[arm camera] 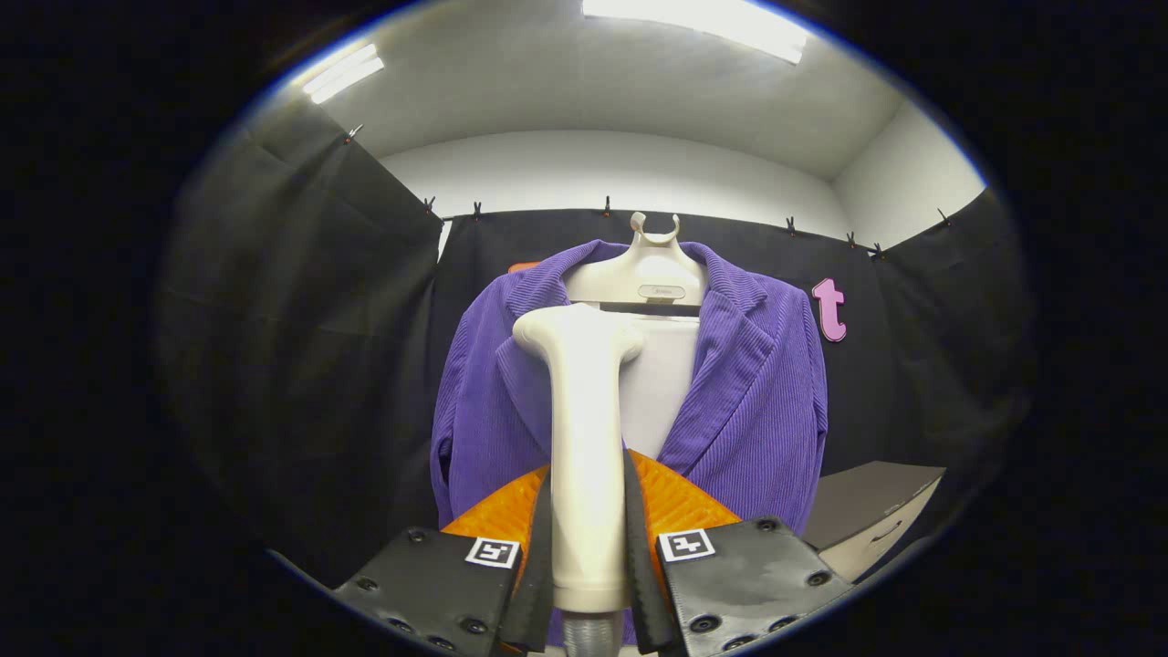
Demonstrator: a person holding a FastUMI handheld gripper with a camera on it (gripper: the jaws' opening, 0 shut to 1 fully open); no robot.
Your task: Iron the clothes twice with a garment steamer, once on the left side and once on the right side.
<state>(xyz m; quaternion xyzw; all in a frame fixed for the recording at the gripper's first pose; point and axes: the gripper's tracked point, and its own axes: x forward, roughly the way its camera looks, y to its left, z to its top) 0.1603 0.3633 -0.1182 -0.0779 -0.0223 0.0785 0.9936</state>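
White steamer handle clamped between gripper jaws, purple jacket beyond

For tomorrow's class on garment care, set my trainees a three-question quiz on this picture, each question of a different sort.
1. True or false: the claw is shut on the steamer handle.
2. The purple corduroy jacket hangs on: A) a wall hook, B) a white hanger, C) a chair back.
3. Fill in: the steamer head sits in front of the jacket's ____ lapel, as the view shows it.

Key: 1 true; both fingers press the handle. 2 B. 3 left.
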